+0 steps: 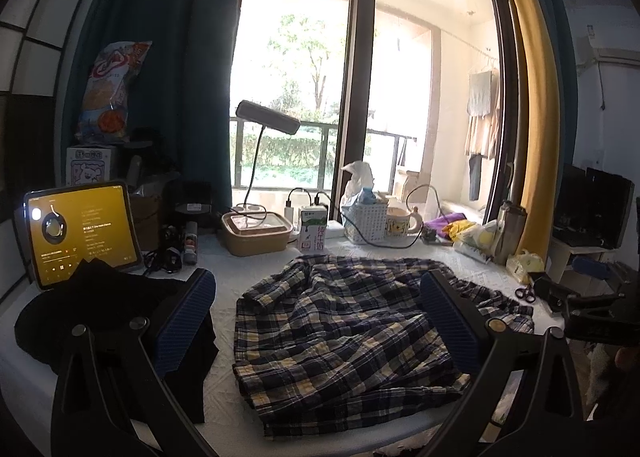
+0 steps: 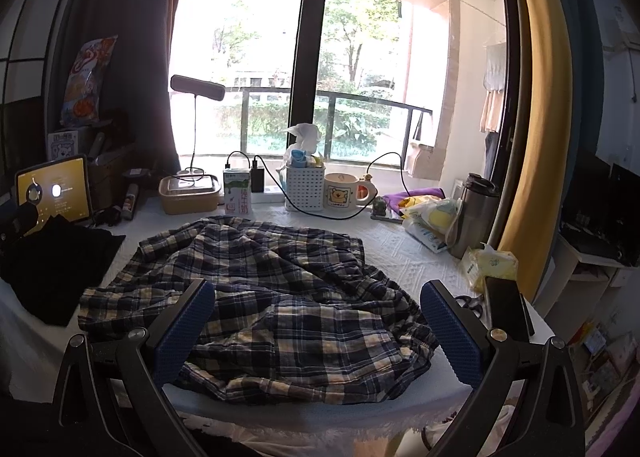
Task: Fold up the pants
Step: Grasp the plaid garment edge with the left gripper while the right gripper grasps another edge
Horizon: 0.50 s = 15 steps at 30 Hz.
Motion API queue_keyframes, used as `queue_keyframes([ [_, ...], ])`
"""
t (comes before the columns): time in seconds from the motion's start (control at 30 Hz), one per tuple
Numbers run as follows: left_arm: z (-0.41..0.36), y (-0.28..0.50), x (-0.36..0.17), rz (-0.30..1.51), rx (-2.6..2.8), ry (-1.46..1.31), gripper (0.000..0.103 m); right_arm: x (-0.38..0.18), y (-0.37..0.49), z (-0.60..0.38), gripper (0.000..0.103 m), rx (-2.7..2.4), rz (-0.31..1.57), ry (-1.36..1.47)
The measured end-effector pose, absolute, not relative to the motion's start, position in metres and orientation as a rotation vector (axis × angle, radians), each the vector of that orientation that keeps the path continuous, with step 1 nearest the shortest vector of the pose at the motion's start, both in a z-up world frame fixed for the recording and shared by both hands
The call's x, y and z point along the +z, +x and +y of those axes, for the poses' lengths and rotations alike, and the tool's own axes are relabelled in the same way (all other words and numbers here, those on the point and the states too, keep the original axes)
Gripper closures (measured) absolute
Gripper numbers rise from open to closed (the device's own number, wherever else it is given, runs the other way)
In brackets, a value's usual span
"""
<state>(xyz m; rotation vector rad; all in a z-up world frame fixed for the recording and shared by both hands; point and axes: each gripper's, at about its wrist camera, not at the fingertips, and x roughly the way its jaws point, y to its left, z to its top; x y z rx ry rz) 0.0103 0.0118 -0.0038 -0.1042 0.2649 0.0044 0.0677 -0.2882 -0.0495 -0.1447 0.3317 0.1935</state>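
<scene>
Lying in a rumpled heap on the white table cover [image 2: 400, 257], the plaid pants [image 2: 280, 297] fill the middle of the table with no clean fold in them yet, their cloth bunched into ridges and one edge hanging close to the near rim. The left gripper [image 1: 316, 321] hovers over them with its blue-padded fingers spread wide and nothing between them; the right gripper [image 2: 316, 333] is likewise wide open and empty, poised above the near part of the heap. The job looks barely begun: a waistband or leg hem has to be found first, and in this tangle I cannot tell which end is which. The main risk is pinching only a top wrinkle, so that the cloth drags in a lump instead of opening flat. A second is the crowding: the black garment [image 1: 104, 313] lies just beside the pants on the left and could be caught up with them, and a wide sweep could knock the phone [image 2: 506, 309] or scissors [image 1: 525, 293] at the right edge off the table. Behind the pants stand a milk carton [image 2: 237, 193], a mug [image 2: 346, 193] and a loose black cable [image 2: 320, 213], so flinging a leg backward might tip or snag them.
</scene>
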Motion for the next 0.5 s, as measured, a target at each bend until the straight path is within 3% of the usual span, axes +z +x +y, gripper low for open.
queue_keyframes([
  [0.5, 0.046, 0.172, -0.067, 0.602, 0.004, 0.018, 0.002, -0.071, 0.209, -0.304, 0.0, 0.262, 0.516, -0.19],
])
